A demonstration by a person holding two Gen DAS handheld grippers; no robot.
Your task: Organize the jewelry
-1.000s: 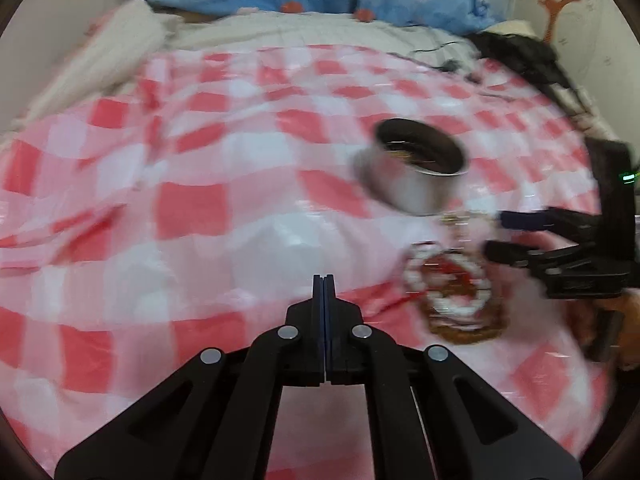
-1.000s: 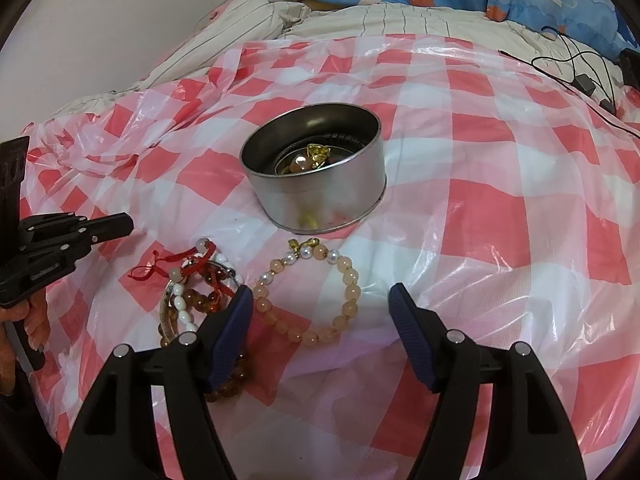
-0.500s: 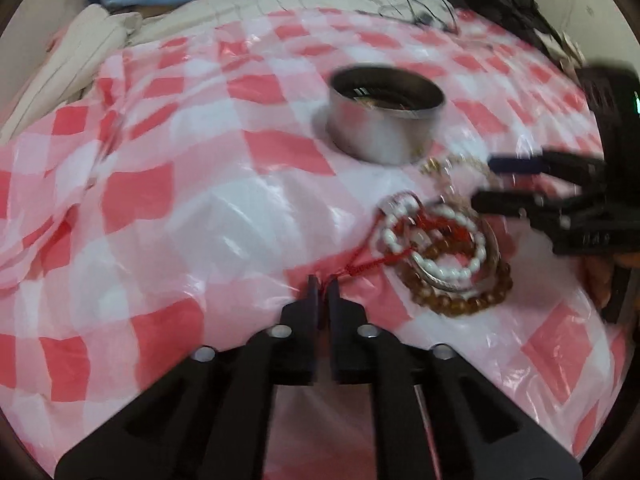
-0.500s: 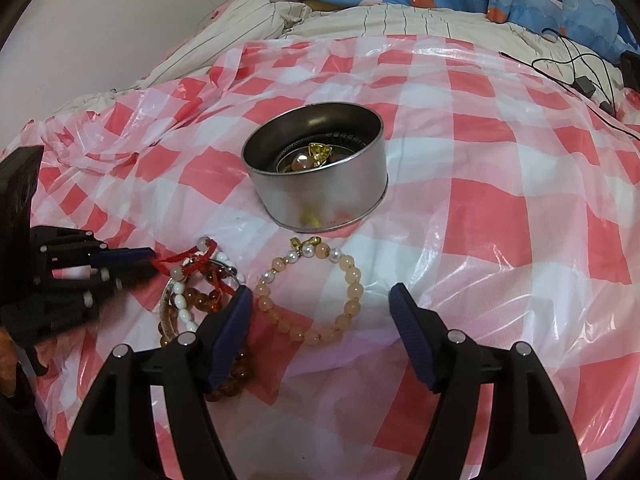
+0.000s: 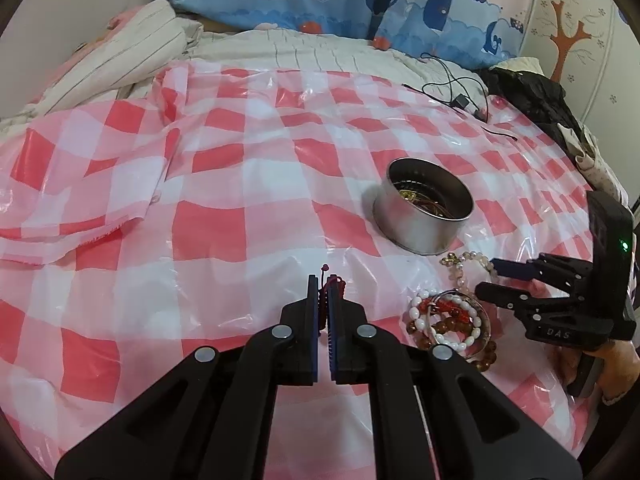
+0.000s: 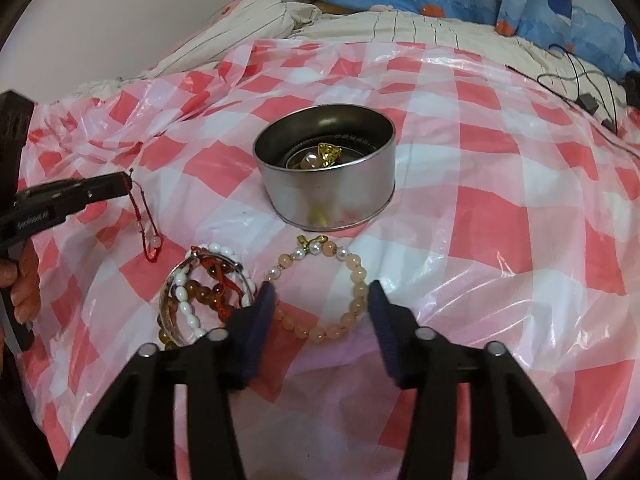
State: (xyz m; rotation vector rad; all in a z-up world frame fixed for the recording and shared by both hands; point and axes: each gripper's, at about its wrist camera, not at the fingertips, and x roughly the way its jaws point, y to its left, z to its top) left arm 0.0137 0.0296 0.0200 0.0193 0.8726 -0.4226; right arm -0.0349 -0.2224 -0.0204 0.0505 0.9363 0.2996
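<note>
My left gripper [image 5: 323, 280] is shut on a red string bracelet [image 6: 146, 222], which hangs from its tips [image 6: 120, 184] above the cloth, left of the round metal tin [image 6: 326, 172]. The tin [image 5: 424, 210] holds gold and pearl pieces. A pile of white, amber and red bracelets [image 6: 204, 296] lies in front of the tin; the pile also shows in the left wrist view [image 5: 450, 322]. A peach bead bracelet [image 6: 326, 288] lies between the fingers of my open right gripper [image 6: 320, 300], which shows in the left wrist view [image 5: 490, 278].
A red and white checked plastic cloth [image 5: 208, 184] covers the bed. Striped bedding [image 6: 256, 20] and a blue whale pillow [image 5: 328, 0] lie behind. A black cable with a plug [image 5: 460, 98] and dark clothing [image 5: 536, 96] lie at the far right.
My left gripper has closed on the red string bracelet, pulled it out of the pile and lifted it up and left. My right gripper has hardly moved.
</note>
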